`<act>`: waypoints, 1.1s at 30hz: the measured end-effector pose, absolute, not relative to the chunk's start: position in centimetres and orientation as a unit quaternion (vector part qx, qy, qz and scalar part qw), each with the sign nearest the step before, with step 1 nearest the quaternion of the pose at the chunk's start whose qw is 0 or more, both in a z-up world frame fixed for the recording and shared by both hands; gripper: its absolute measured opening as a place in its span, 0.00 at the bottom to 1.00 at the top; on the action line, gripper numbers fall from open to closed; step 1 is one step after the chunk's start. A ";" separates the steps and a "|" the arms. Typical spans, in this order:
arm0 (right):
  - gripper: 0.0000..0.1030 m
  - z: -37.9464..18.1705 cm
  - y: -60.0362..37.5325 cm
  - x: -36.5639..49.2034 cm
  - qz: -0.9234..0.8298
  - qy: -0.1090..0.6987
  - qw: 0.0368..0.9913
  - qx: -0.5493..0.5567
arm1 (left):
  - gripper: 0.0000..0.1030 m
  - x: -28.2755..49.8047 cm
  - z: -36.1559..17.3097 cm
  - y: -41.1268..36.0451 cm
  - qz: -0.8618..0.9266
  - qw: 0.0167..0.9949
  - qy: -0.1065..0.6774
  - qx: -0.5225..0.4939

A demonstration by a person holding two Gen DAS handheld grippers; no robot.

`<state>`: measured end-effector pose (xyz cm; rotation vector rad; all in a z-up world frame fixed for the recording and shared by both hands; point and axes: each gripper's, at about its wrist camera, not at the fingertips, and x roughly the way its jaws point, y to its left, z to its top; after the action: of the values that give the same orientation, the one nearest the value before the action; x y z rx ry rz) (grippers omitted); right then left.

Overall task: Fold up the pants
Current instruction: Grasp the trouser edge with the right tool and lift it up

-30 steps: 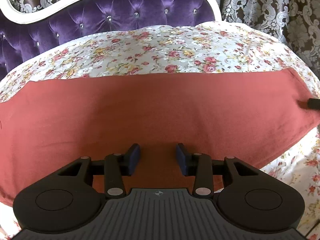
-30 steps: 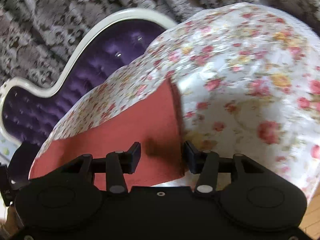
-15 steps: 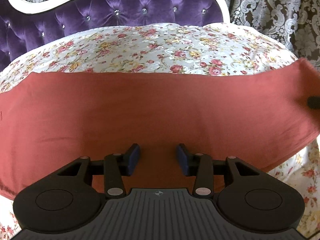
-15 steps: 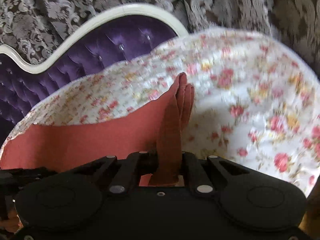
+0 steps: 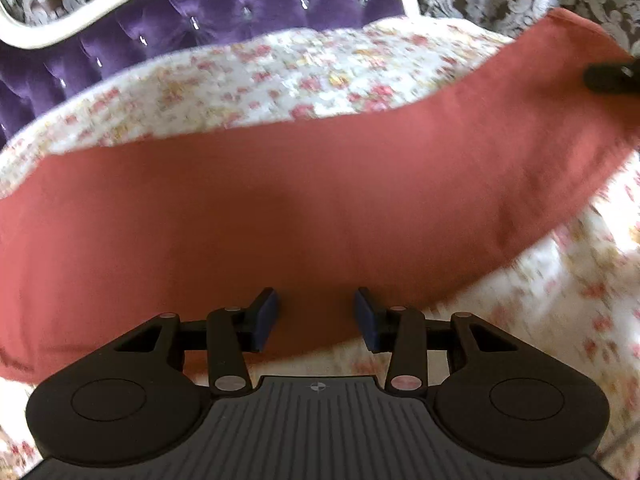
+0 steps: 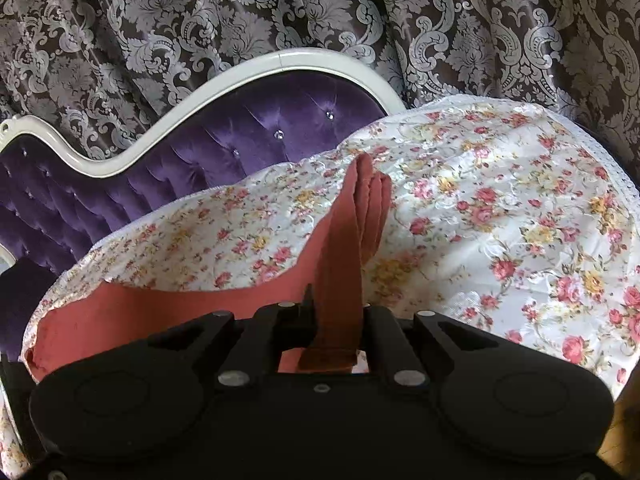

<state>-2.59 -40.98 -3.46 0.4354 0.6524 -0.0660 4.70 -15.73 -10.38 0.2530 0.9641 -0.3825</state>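
Observation:
The rust-red pants [image 5: 280, 216] lie as a long band across the floral bed cover [image 5: 260, 80]. My left gripper [image 5: 316, 318] is open and empty, its blue pads over the pants' near edge. My right gripper [image 6: 336, 320] is shut on the right end of the pants [image 6: 344, 264], whose folded layers stand up between the fingers. That end is lifted off the bed; in the left wrist view it rises at the upper right, with the right gripper's dark tip [image 5: 612, 76] on it.
A purple tufted headboard [image 6: 200, 148] with a white frame stands at the back. A brown damask curtain [image 6: 320, 8] hangs behind it. The floral cover [image 6: 500, 220] stretches to the right of the pants, with wooden floor [image 6: 628, 420] beyond the bed's right edge.
My right gripper closed on the right end of the pants and lifted it up off the bed. My left gripper stayed open and drew back slightly toward the near edge.

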 end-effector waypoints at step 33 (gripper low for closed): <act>0.12 0.8 -27.4 2.2 0.071 0.302 0.933 0.183 | 0.42 15.0 -5.5 -5.2 -0.094 0.898 0.424 0.063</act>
<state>2.15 -27.38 0.81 0.3746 0.6176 0.1444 14.98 -5.20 -5.54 0.1307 0.8789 -0.1955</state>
